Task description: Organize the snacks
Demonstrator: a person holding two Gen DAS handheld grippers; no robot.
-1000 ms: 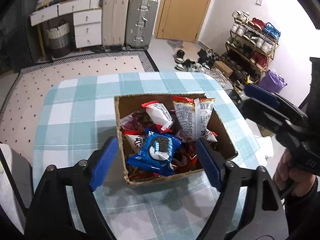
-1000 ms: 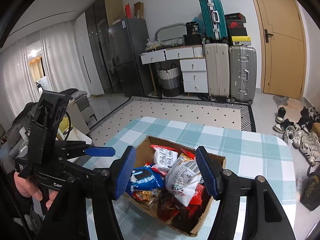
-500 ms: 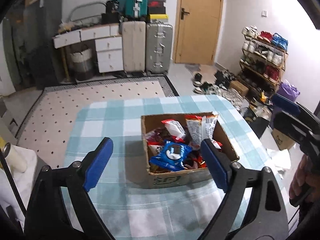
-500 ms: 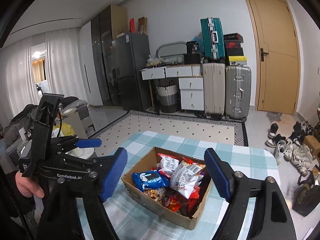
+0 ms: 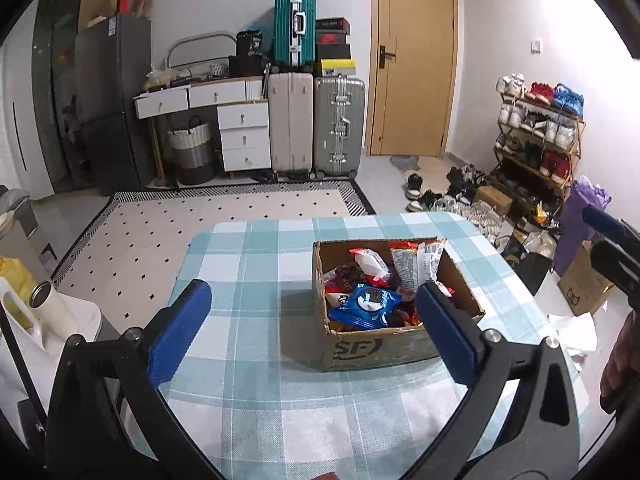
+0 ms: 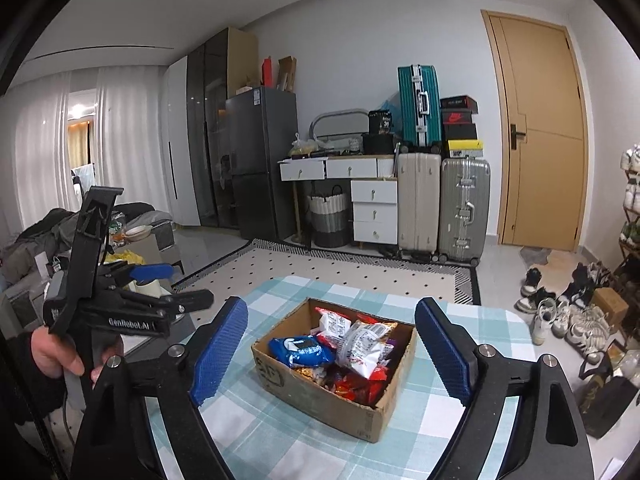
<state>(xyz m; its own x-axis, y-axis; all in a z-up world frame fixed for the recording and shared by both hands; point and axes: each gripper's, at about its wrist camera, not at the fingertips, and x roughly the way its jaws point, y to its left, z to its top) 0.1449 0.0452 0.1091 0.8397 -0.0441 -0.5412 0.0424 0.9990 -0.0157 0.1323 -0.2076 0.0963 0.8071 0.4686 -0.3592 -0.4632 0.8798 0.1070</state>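
Observation:
A brown cardboard box (image 5: 376, 350) full of snack packets stands on the blue-and-white checked table (image 5: 248, 272). A blue cookie packet (image 5: 366, 306) lies on top near the front, with white and red packets (image 5: 416, 264) behind it. The box (image 6: 320, 396) and blue packet (image 6: 302, 350) also show in the right wrist view. My left gripper (image 5: 312, 332) is open and empty, held above and in front of the box. My right gripper (image 6: 332, 354) is open and empty, held back above the box. The left gripper also shows at the left edge of the right wrist view (image 6: 160, 284).
Suitcases (image 5: 316, 120), white drawers (image 5: 240, 136) and a door (image 5: 412, 60) stand at the far wall. A shoe rack (image 5: 536, 136) and shoes lie to the right. A white stand with a flask (image 5: 52, 304) stands left of the table. A dotted rug (image 5: 224, 216) lies beyond.
Both grippers have pulled up and back from the box, so it looks smaller and farther. Both stay open and empty. The snacks have not moved.

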